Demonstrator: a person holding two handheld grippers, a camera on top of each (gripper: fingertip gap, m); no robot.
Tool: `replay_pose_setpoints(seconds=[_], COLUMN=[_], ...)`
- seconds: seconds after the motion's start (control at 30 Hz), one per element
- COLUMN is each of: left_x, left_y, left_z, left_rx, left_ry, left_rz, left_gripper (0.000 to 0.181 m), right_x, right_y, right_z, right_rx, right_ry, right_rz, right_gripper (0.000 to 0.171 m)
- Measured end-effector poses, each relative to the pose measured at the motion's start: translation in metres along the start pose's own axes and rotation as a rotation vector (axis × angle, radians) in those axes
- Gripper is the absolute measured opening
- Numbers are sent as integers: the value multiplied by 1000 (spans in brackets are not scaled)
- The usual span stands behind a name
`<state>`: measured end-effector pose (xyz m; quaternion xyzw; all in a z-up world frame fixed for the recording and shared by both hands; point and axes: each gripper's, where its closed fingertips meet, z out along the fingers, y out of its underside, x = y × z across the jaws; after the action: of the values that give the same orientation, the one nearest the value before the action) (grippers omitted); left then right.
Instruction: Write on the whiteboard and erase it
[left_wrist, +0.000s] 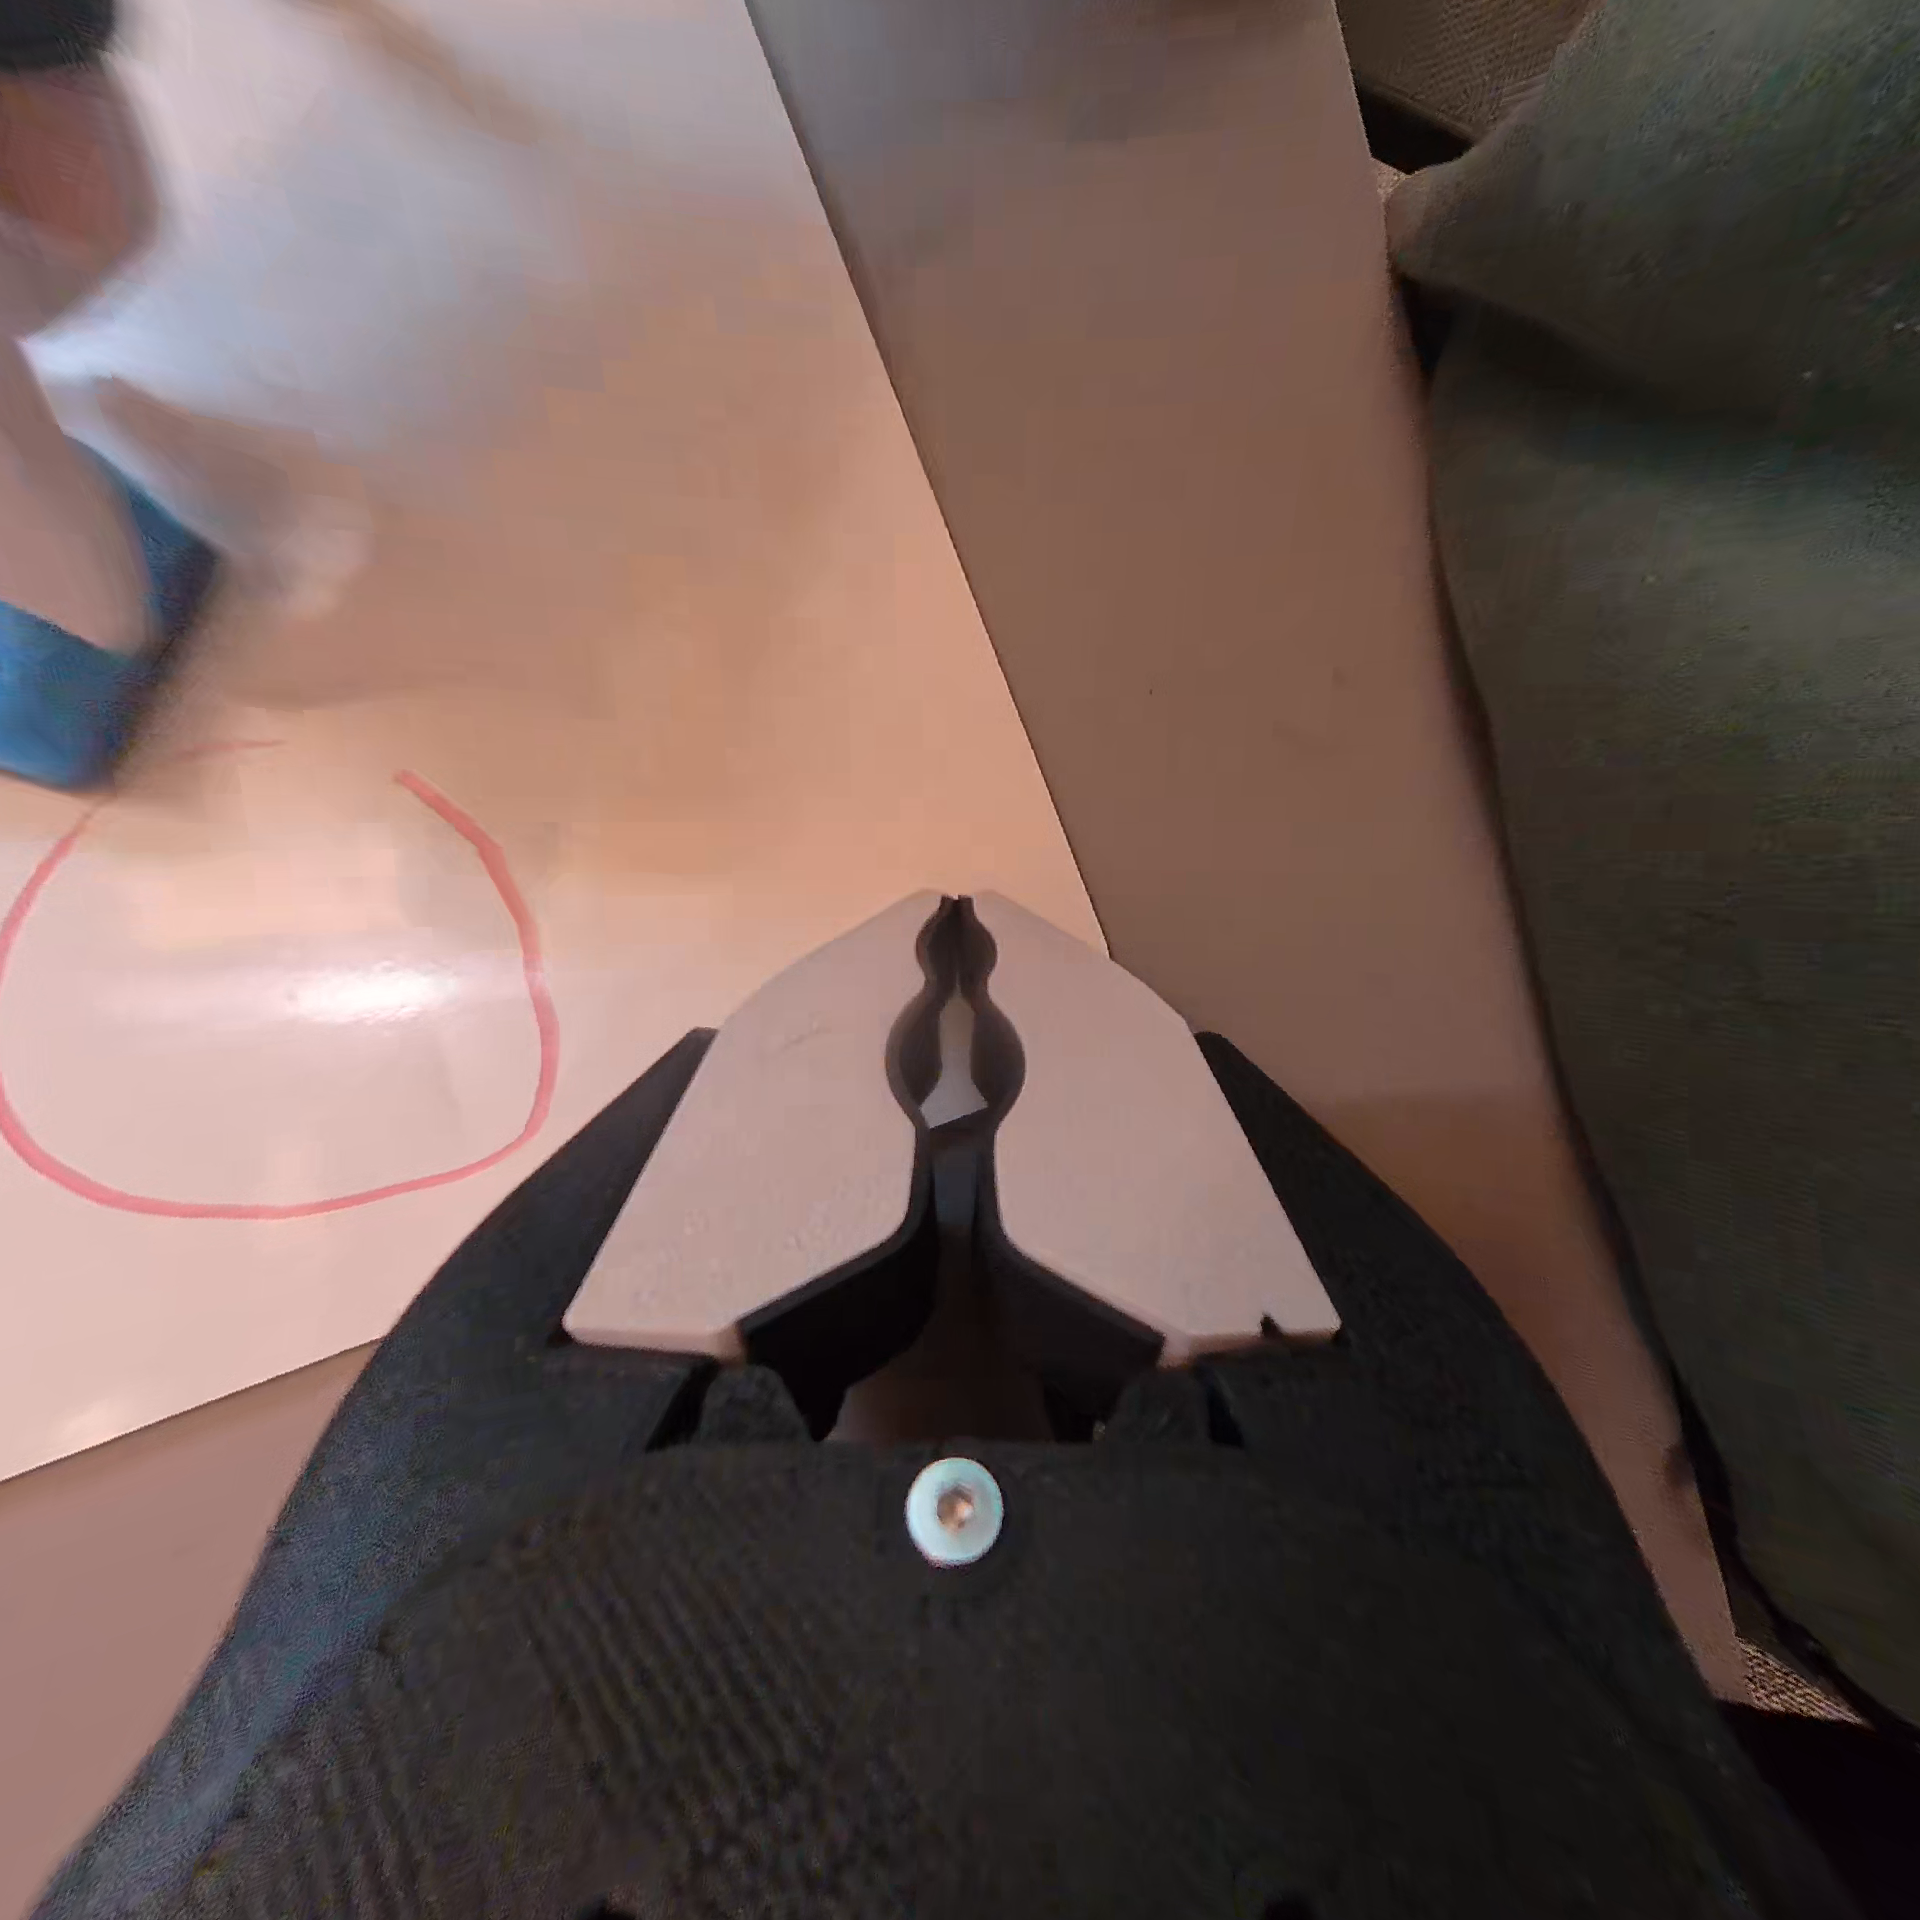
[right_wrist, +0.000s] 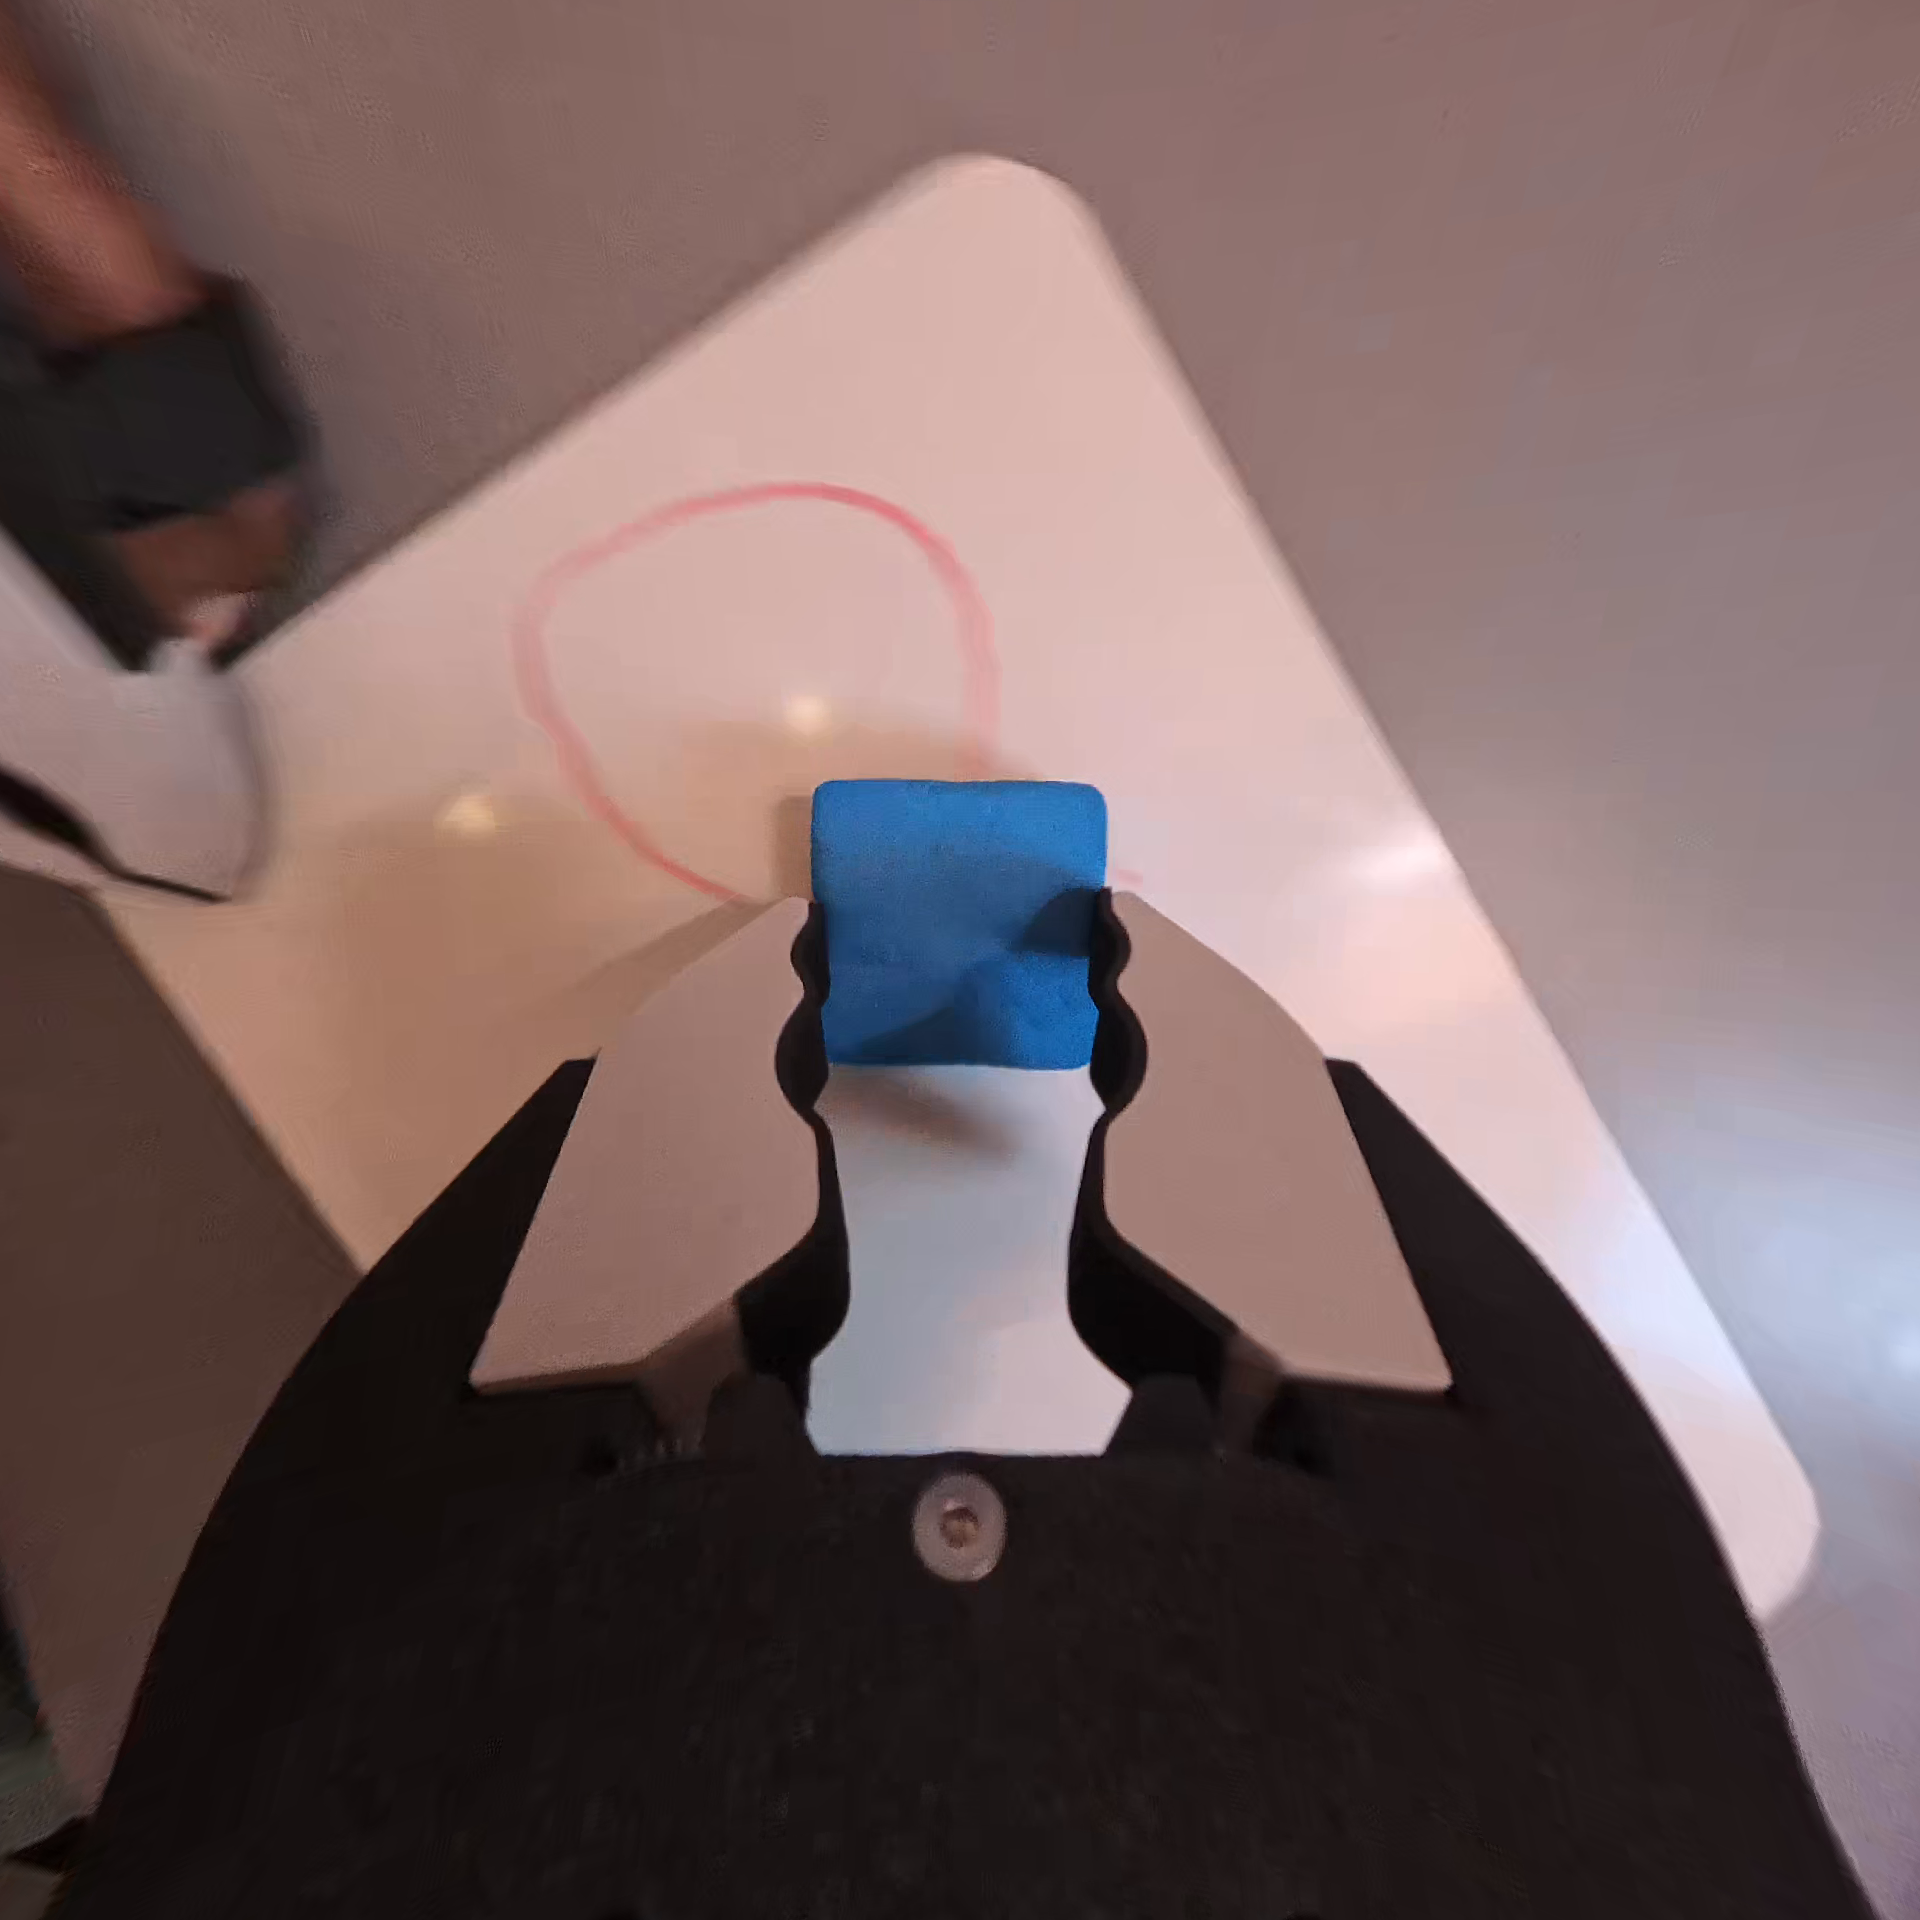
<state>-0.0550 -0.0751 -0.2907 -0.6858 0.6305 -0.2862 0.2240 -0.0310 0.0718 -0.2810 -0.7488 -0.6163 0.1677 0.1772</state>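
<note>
Right hand-held gripper (right_wrist: 954, 914) clamped blue eraser (right_wrist: 954, 925) on whiteboard (right_wrist: 1195, 520), red loop (right_wrist: 758, 665) just ahead; left hand-held gripper (left_wrist: 957, 904) pressed together, empty, at whiteboard edge.

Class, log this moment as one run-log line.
phase: erasing | right hand-held gripper: shut on soft blue block eraser | left hand-held gripper: shut, empty | white rounded whiteboard: red drawn loop partly erased

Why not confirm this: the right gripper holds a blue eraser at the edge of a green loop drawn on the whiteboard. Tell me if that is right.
One thing is wrong: the loop is red, not green, as the right wrist view shows. The rest stands: the right gripper holds the blue eraser at the loop's edge on the whiteboard.
</note>
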Motion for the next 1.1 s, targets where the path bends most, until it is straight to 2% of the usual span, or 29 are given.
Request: replay_pose_setpoints(seconds=[0.07, 0.1, 0.2, 0.23, 0.27, 0.4, 0.43, 0.5, 0.6, 0.67, 0.73, 0.83, 0.9, 0.93, 1.03, 1.1], left_x=[0, 0, 0, 0, 0, 0, 1, 1, 0, 1, 1, 1, 1, 1, 1, 2], left_y=[0, 0, 0, 0, 0, 0, 0, 0, 0, 1, 0, 0, 0, 1, 1, 1], left_z=[0, 0, 0, 0, 0, 0, 0, 0, 0, 0, 0, 1, 1, 1, 1, 0], left_rx=[-1, -2, -6, -5, -5, -3, -5, -6, -8, -11, -9, -10, -11, -11, -10, -9], left_ry=[4, 1, -13, -14, -11, 0, -2, -10, -18, -20, -17, -15, -16, -16, -17, -16], left_rz=[-2, -1, 7, 6, 5, -2, 2, 6, 8, 10, 6, 5, 4, 4, 5, 5], left_gripper=[0, 0, 0, 0, 0, 0, 0, 0, 0, 0, 0, 0, 0, 0, 0, 0], right_x=[-21, -8, 69, 74, 64, -35, -39, 4, 103, 105, 62, -32, -61, -56, 9, 11], right_y=[-11, -13, 7, 13, 14, -5, -3, 18, 89, 108, 88, 41, 25, 22, 22, 18], right_z=[7, 7, -6, -9, -10, 4, 3, -10, -51, -61, -49, -21, -11, -10, -12, -10], right_rx=[2, 20, 69, 61, 40, 27, 33, 65, 75, 58, 56, 78, 71, 73, 102, 68], right_ry=[-17, -12, 93, 104, 101, -24, -27, 33, 219, 245, 187, 41, -2, -11, 81, 81], right_rz=[-72, -29, 198, 214, 181, -53, -69, 81, 410, 452, 349, 114, 2, 6, 150, 123], right_gripper=[49, 49, 49, 49, 49, 49, 49, 49, 49, 49, 49, 49, 49, 49, 49, 49])
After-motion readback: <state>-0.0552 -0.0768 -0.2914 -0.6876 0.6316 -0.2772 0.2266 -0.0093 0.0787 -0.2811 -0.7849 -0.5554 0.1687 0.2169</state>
